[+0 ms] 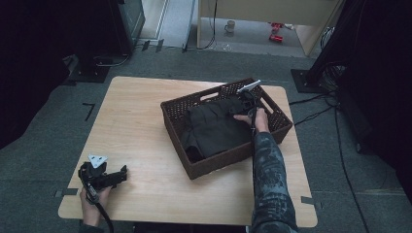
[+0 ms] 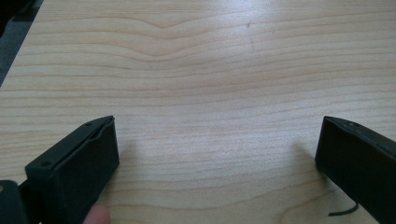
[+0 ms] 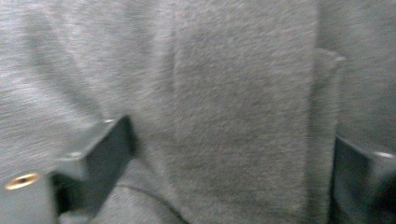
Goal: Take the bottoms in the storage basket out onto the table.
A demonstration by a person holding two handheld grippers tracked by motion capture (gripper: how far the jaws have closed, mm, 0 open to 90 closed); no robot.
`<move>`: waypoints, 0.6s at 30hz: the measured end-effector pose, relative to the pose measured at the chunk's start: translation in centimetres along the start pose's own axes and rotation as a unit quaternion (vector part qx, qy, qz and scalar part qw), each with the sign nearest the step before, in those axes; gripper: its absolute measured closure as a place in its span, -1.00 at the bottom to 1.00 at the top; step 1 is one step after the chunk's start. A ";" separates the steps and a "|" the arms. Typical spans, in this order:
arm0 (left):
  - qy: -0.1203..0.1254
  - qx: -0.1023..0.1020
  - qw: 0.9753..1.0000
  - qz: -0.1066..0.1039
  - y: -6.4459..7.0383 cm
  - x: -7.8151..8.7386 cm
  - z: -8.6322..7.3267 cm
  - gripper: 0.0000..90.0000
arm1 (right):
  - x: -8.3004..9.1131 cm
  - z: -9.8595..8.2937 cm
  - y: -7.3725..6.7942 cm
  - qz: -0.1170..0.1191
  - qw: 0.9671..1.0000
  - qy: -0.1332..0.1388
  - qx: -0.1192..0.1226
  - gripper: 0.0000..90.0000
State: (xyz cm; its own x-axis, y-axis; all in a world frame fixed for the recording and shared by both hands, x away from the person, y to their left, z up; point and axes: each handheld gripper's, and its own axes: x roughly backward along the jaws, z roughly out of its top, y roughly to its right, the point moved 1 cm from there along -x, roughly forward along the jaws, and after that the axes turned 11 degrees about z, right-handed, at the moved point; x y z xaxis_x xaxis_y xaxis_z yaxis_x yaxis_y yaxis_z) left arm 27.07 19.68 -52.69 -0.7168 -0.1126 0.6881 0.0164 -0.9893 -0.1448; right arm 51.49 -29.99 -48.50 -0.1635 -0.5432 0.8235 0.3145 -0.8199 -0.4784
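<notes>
Lying bunched in the brown woven basket on the right half of the tabletop, the dark garment covers most of the basket floor, its folds piled toward the far end. The right hand-held gripper reaches down onto the far part of the cloth, and in the right gripper view its 2 jaws stand wide apart with grey fabric pressed between and under them, nothing pinched yet.

The left hand-held gripper rests near the front left corner of the tabletop, well apart from the basket, jaws spread over bare wood.

The risk, as I judge it, is a shallow bite: closing on 1 loose fold could let the cloth slip out on the lift, or the garment could drag over the basket rim and pull the light basket along, since the other hand is too far off to steady it.

The right gripper view is blurred, so seams and layers are hard to read; what kind of garment it is stays unclear, and the basket's floor is hidden under it
</notes>
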 end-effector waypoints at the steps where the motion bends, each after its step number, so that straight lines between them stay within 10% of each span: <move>1: 0.000 0.000 1.000 0.000 0.0 0.0 0.0 -1.00 | 0.0 -0.1 0.0 0.005 1.000 0.002 0.003 -0.66; 18: 0.001 0.000 1.000 0.001 0.0 0.0 0.0 -1.00 | -0.1 -0.1 -0.7 0.043 0.999 -0.015 0.008 0.43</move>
State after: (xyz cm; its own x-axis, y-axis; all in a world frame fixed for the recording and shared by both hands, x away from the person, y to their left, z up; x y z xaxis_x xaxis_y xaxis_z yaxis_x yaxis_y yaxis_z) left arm 27.06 19.66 -52.69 -0.7179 -0.1136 0.6868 0.0167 -0.9891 -0.1461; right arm 51.16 -29.38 -48.34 -0.1083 -0.6056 0.7884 0.3407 -0.7676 -0.5428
